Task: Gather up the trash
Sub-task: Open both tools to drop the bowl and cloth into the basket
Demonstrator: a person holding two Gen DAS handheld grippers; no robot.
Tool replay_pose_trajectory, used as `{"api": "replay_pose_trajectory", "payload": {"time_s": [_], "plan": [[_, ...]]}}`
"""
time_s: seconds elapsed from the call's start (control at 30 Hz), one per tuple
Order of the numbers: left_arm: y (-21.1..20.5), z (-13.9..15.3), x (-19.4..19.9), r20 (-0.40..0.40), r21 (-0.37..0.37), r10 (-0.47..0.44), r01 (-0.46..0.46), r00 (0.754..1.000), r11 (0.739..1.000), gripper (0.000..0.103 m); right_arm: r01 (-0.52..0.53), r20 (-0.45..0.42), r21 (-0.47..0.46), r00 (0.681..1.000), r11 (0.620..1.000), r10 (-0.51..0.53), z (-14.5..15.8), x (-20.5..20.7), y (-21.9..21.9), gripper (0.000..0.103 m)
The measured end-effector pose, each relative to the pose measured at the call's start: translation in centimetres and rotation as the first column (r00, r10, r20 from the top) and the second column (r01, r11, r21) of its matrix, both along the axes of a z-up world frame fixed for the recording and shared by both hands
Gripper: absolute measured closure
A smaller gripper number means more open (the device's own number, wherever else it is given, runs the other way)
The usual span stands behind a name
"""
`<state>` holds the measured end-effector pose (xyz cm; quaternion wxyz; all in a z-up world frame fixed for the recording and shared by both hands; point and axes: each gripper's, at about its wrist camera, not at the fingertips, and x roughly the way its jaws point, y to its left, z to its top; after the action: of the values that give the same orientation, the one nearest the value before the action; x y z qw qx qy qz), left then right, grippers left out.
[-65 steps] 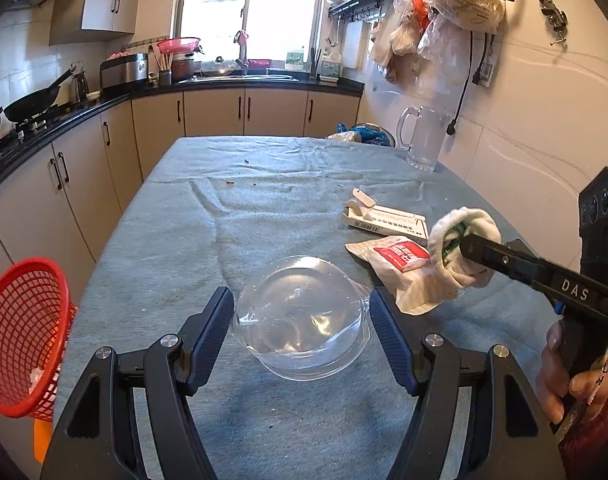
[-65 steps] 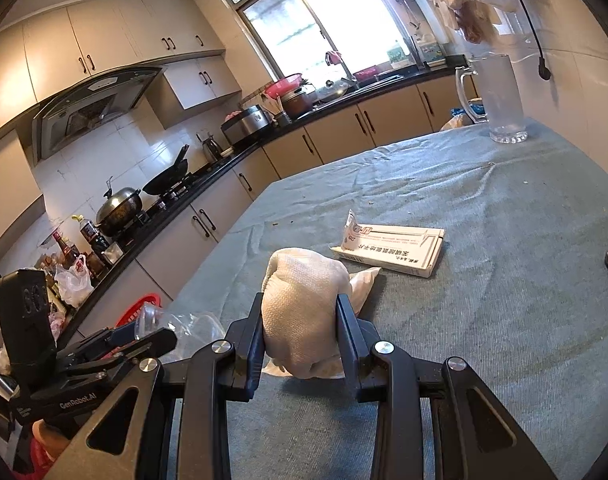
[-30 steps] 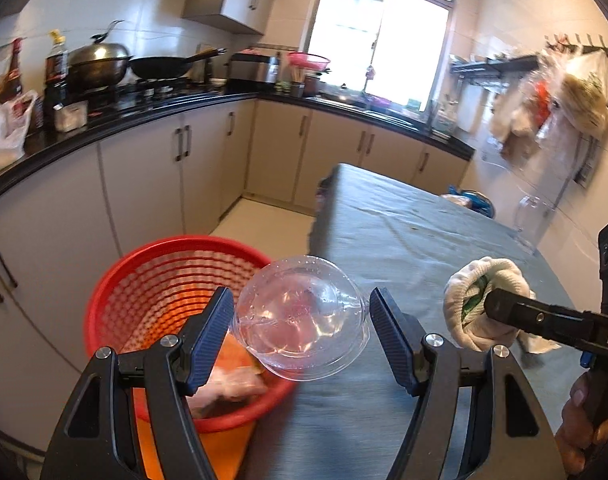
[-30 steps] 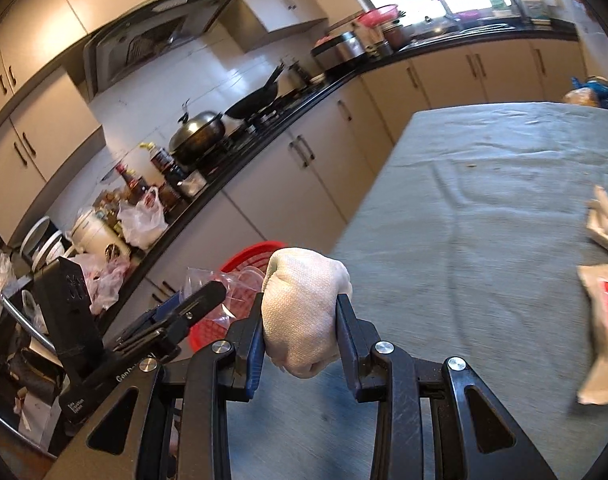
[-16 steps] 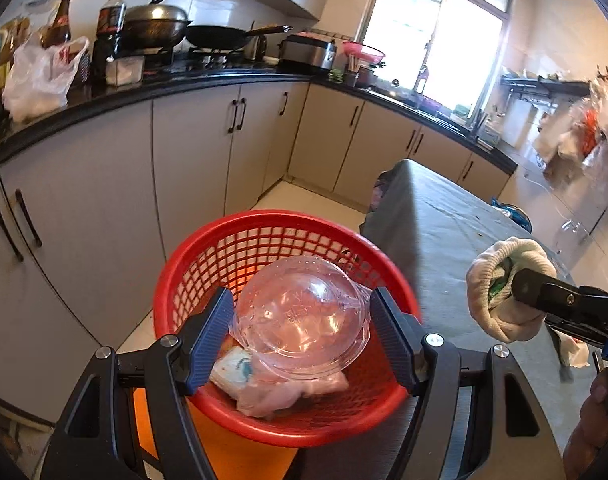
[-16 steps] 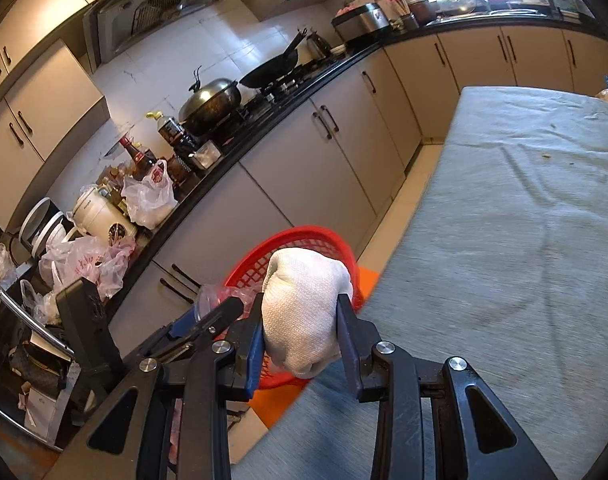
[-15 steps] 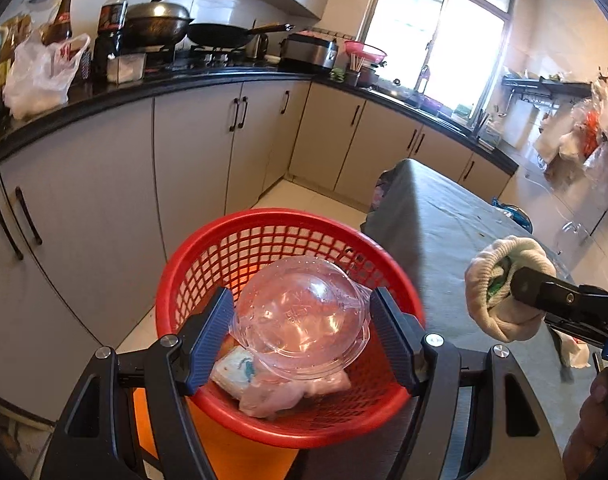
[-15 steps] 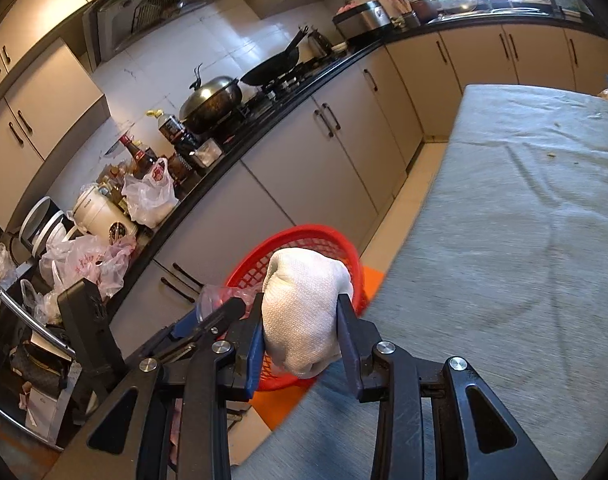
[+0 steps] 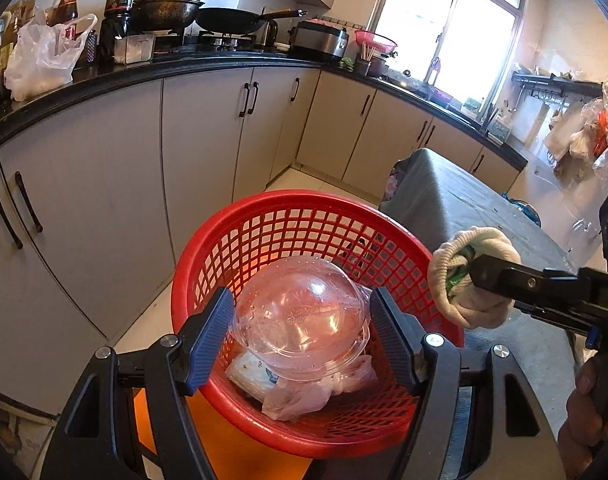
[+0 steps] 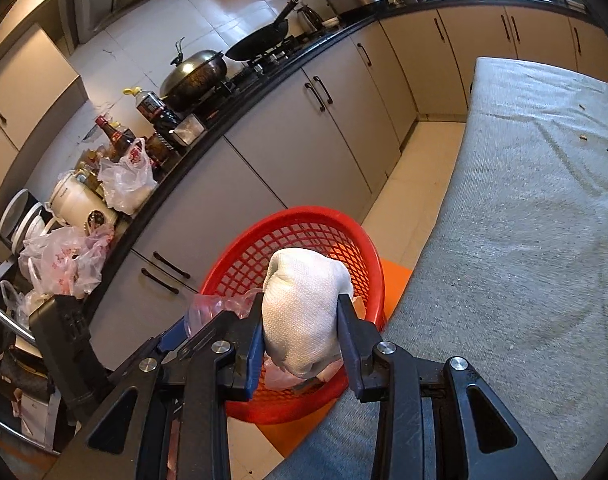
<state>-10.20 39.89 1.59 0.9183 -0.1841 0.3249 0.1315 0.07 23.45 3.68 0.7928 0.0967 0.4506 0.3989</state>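
Over the basket: left tool (image 9: 302,330) holds a clear plastic dome lid (image 9: 300,316) between its blue pads, jaws about half spread, directly above the red mesh basket (image 9: 264,236).
Beside it: right tool (image 10: 300,330) is clamped fairly narrow on a balled white cloth wad (image 10: 304,312), hanging over the basket's near rim at the bench edge.
Already inside: a crumpled plastic bag (image 9: 304,394) and a small packet lie in the basket bottom.
Risk, lid: it looks light and springy; my guess is it could bounce off the bag or catch a pad on release and tip over the rim to the floor.
Risk, wad: it sits close to the rim on the bench side, so letting go now may land it on the rim or the orange mat (image 10: 395,276) beneath.
Risk, crowding: both tools share one opening and could knock together.
Bench: grey cloth-covered top (image 10: 543,220), a few crumbs, basket just beside its edge.
Room: kitchen with grey cabinets (image 9: 104,184), dark worktop, wok, pan, bottles, bright window.
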Motion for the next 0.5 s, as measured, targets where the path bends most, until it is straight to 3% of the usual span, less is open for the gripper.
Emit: {"api": "replay_pose_trajectory", "payload": {"time_s": [0.3,0.5], "plan": [[0.3,-0.1,0.2,-0.010,-0.005,0.005,-0.005,1.000,1.000,0.032,0.013,0.017,0.006,1.000,1.000,-0.013,0.4,0.4,0.2,0.057],[0.2,0.5,0.2,-0.002,-0.004,0.001,-0.001,1.000,1.000,0.032,0.021,0.029,0.031,0.999,0.999,-0.022,1.4,0.1,-0.9,0.057]]}}
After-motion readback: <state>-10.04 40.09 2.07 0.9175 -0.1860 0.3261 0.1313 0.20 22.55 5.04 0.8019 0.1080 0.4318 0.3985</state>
